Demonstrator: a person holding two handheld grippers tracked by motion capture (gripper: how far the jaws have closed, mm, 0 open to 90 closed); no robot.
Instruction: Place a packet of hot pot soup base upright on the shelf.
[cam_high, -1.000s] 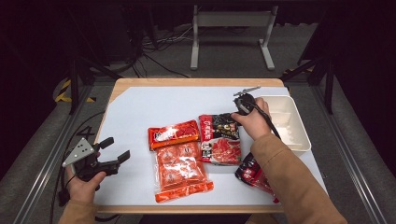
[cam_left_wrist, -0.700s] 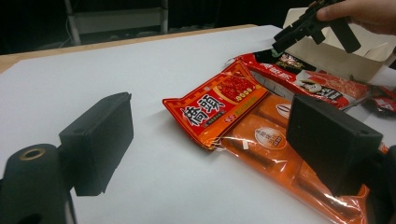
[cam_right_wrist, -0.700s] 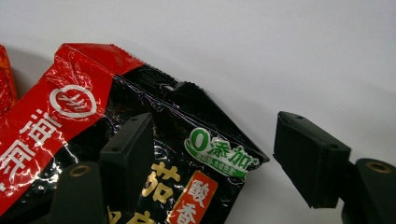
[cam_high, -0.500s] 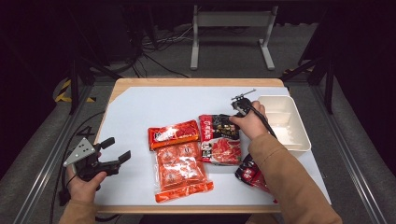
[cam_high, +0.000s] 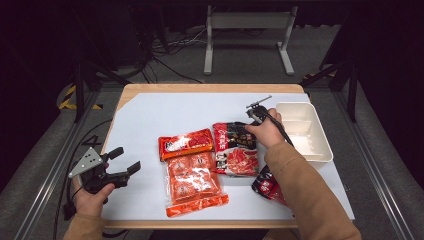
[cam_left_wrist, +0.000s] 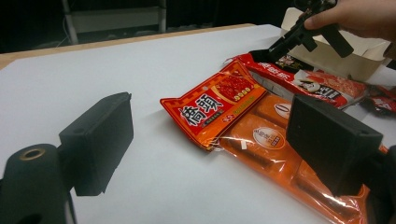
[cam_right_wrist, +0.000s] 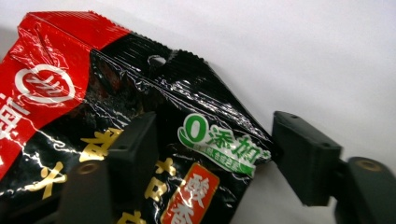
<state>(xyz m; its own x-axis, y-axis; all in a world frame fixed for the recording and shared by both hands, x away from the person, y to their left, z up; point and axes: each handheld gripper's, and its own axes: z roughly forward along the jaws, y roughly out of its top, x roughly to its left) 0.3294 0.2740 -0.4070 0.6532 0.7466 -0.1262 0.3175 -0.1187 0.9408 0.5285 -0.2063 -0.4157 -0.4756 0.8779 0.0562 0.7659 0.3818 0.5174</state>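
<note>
right gripper (cam_high: 248, 119) sits low over the far corner of the red-and-black packet (cam_high: 235, 147), just left of the white tray (cam_high: 320, 150). in the right gripper view its jaws straddle that corner: one rests on the black film, the other stands off the packet's edge over bare table, so they are spread, not pinching yet. the jaws have just been closing, with the packet corner between them.

step in hand, as judged: taking hold of this packet, likely to move it to the tray. next move calls for closing fully on the crimped corner (cam_right_wrist: 205, 79), then lifting clear of the orange packet (cam_high: 186, 143) lying just to its left.

left gripper (cam_high: 124, 160) is held at the near left of the table, jaws spread with nothing between them, apart from the clear-wrapped orange pack (cam_high: 194, 184).
</note>
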